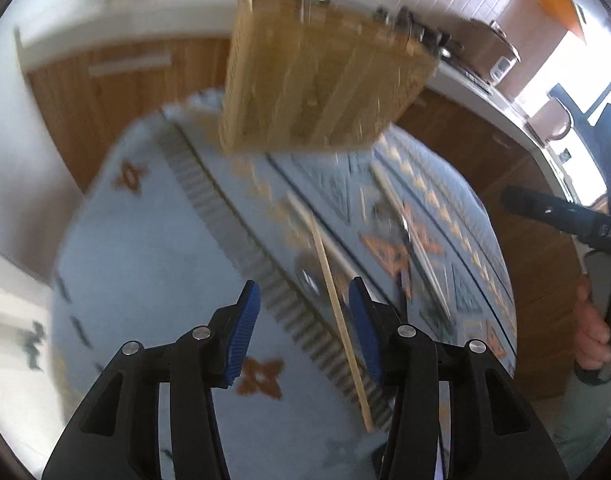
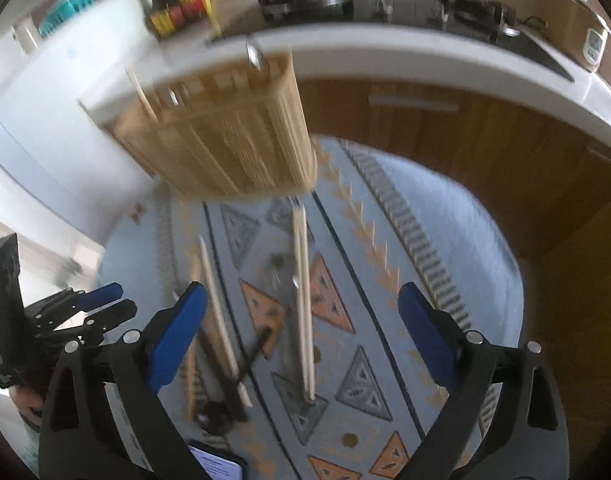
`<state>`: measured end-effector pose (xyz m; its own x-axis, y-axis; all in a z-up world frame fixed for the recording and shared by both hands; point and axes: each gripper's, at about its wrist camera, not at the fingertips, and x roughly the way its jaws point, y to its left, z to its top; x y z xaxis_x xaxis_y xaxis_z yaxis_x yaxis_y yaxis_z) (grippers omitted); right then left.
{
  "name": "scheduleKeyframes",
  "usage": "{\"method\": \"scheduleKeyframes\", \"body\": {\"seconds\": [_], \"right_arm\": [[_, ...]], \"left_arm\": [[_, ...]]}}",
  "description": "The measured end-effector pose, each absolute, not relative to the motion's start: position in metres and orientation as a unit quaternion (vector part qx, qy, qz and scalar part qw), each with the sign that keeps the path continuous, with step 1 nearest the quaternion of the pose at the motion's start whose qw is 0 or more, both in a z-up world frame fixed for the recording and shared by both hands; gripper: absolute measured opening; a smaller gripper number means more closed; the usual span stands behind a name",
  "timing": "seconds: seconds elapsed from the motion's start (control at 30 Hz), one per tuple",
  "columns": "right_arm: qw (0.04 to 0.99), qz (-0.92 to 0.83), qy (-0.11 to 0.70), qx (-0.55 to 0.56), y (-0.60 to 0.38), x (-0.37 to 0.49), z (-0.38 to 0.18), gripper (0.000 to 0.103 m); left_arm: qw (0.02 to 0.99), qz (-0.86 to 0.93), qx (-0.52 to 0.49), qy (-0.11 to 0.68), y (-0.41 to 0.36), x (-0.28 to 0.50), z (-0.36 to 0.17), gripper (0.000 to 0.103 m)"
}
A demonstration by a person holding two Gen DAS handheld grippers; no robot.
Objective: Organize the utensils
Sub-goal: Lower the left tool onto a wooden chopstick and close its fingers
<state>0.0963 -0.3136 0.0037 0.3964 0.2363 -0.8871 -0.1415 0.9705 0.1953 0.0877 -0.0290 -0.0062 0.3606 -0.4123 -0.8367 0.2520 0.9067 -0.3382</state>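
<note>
A patterned blue cloth [image 2: 437, 216] covers the round surface below a kitchen worktop. At the cloth's far edge stands a slatted bamboo holder [image 2: 225, 140], a pale chopstick [image 2: 141, 94] and a metal spoon [image 2: 254, 55] rising from its compartments. Nearer than the holder, loose chopsticks [image 2: 303, 300] lie scattered on the cloth beside a dark ladle [image 2: 225, 392]. The right tool [image 2: 301, 340] hangs above them, jaws spread wide, gripping nothing. Left of the scattered utensils, the left tool [image 1: 305, 336] stands partly open; a single chopstick [image 1: 339, 312] lies on the cloth between its blue pads, untouched.
</note>
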Motion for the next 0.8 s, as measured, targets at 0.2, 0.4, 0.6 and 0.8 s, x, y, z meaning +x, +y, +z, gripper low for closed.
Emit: {"method": "scheduleKeyframes", "body": {"seconds": [0.2, 0.4, 0.6, 0.8], "right_arm": [[0.809, 0.122, 0.575, 0.010, -0.302, 0.099, -0.039, 0.091], [0.809, 0.126, 0.574, 0.011, -0.301, 0.114, -0.043, 0.075], [0.804, 0.130, 0.580, 0.017, -0.302, 0.136, -0.048, 0.053], [0.791, 0.135, 0.596, 0.019, -0.299, 0.149, -0.061, 0.038]], "left_arm": [[0.797, -0.226, -0.051, 0.557, -0.049, 0.079, -0.035, 0.045], [0.809, -0.200, 0.055, 0.550, -0.082, 0.068, -0.045, 0.045], [0.818, -0.173, 0.115, 0.536, -0.099, 0.069, -0.049, 0.032], [0.837, -0.140, 0.128, 0.514, -0.095, 0.069, -0.048, 0.002]]}}
